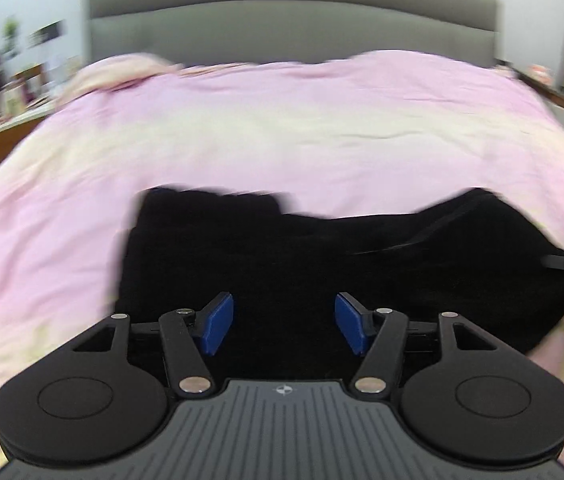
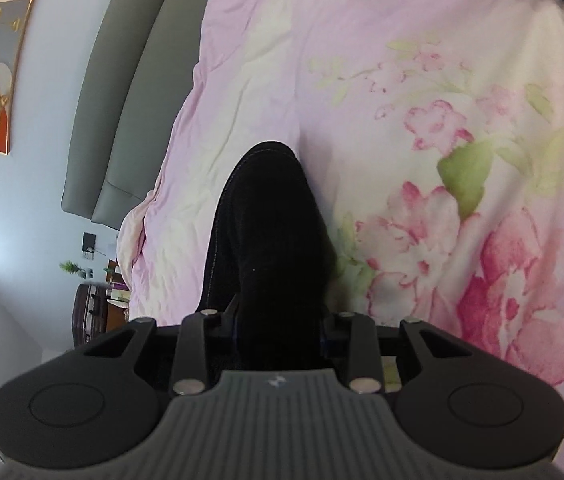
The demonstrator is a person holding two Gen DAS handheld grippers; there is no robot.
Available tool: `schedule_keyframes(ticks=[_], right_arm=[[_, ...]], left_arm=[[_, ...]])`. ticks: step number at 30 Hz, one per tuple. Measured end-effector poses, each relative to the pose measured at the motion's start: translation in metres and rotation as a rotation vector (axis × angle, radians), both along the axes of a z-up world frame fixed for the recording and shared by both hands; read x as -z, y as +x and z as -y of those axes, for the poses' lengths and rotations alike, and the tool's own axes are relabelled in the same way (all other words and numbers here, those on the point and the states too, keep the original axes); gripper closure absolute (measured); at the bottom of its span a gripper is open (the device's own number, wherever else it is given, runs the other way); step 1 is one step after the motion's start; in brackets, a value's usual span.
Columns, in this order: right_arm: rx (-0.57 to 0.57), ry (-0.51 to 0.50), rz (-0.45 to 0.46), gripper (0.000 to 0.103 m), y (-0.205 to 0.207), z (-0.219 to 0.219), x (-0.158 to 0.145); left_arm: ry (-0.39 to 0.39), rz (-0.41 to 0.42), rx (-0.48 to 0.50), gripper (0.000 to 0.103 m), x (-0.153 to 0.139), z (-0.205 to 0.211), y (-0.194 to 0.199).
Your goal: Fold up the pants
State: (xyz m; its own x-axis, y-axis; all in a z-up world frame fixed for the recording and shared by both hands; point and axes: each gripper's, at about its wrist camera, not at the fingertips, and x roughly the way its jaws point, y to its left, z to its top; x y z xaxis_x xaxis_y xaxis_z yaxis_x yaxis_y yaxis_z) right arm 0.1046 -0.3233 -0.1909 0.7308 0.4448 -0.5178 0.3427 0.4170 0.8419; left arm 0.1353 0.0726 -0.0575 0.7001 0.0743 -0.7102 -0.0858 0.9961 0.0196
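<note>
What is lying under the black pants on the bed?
The black pants lie on a pink floral duvet, which shows all around them. The right gripper is closed on one end of the pants. Whatever is beneath the duvet, or directly under the pants, is covered.

Left wrist view low over the bed (image 1: 282, 128), facing the grey headboard (image 1: 290, 28), right wrist view rolled sideways, close above it, both sharing black pants (image 1: 322, 256) and the pink cover.
</note>
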Motion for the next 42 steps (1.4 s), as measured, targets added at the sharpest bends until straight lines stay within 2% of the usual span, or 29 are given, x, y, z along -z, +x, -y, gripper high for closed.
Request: schedule_keyframes(ticks=[3, 6, 8, 11, 14, 19, 23, 27, 33, 36, 39, 42], right_arm=[[-0.004, -0.025, 0.015, 0.074, -0.001, -0.003, -0.006], [0.026, -0.021, 0.019, 0.074, -0.004, -0.006, -0.005], [0.066, 0.001, 0.011, 0.074, -0.011, -0.007, 0.000], [0.138, 0.039, -0.008, 0.074, -0.023, -0.007, 0.009], [0.176, -0.005, -0.006, 0.076, -0.030, -0.018, -0.004], [0.082, -0.223, 0.181, 0.076, -0.021, -0.077, -0.072], [-0.055, -0.447, 0.340, 0.076, -0.005, -0.154, -0.126], [-0.193, -0.625, 0.473, 0.076, -0.002, -0.235, -0.159], [-0.375, -0.882, 0.578, 0.077, -0.014, -0.340, -0.171], [-0.464, -0.968, 0.629, 0.077, -0.025, -0.379, -0.164], [-0.542, -1.043, 0.686, 0.077, -0.035, -0.412, -0.157], [-0.644, -1.112, 0.716, 0.077, -0.041, -0.438, -0.144]], left_arm=[[0.016, -0.057, -0.137, 0.033, 0.010, -0.062, -0.016], [-0.030, -0.121, -0.180, 0.032, 0.023, -0.101, -0.024], [-0.059, -0.139, -0.157, 0.028, 0.034, -0.108, -0.024], [-0.028, -0.131, -0.169, 0.019, 0.052, -0.107, -0.027], [-0.084, -0.135, -0.207, 0.019, 0.058, -0.112, -0.027], [-0.177, -0.138, -0.209, 0.020, 0.058, -0.127, -0.027], [-0.255, -0.127, -0.223, 0.020, 0.063, -0.137, -0.030], [-0.293, -0.119, -0.223, 0.020, 0.065, -0.142, -0.032], [-0.359, -0.110, -0.233, 0.021, 0.066, -0.154, -0.039], [-0.411, -0.110, -0.247, 0.022, 0.068, -0.162, -0.043], [-0.428, -0.111, -0.254, 0.022, 0.072, -0.167, -0.044], [-0.449, -0.111, -0.273, 0.026, 0.069, -0.174, -0.049]])
